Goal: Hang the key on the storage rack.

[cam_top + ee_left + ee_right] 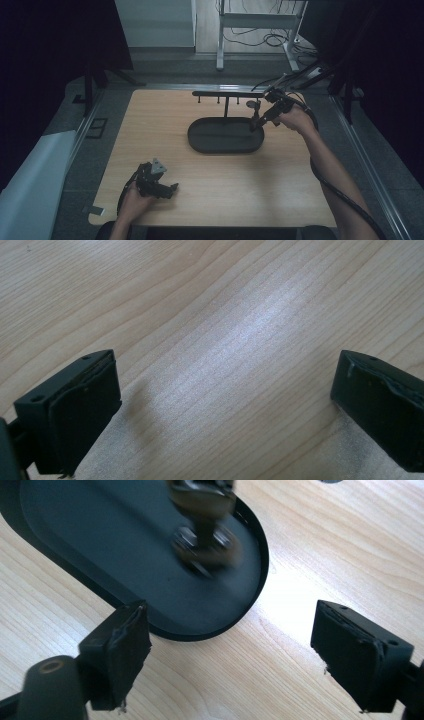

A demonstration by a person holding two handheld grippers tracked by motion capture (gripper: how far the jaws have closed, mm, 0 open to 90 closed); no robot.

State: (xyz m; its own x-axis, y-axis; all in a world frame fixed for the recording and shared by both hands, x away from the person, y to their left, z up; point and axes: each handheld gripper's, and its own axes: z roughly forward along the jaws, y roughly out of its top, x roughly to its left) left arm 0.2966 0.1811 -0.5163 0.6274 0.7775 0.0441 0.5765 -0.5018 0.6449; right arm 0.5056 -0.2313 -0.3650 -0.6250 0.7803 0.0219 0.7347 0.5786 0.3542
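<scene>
Presently, locate the right gripper (pixel 256 124) at the right end of the black oval tray (pixel 200 145), jaws spread wide with nothing between them. Locate the left gripper (pixel 172 188) low over the bare wooden table (pixel 150 125) near its front edge, well apart from the tray, jaws likewise released and empty.

Find the likely work item, a small metallic piece (pixel 205 540), apparently hanging under the right end of the black hanger bar (pixel 227 93) above the tray. Blurred in the right gripper view; cannot tell exactly what it is.

Treat as probably light, hard and free to swing. Expect smooth metal to slip between the pads. Take hold across the wider lower part, not the thin link above it. Approach squarely and close slowly, bringing both pads into contact together. Avoid any sideways push, to prevent swinging the piece or tipping the stand. Lift off the hook only after a firm pinch.
</scene>
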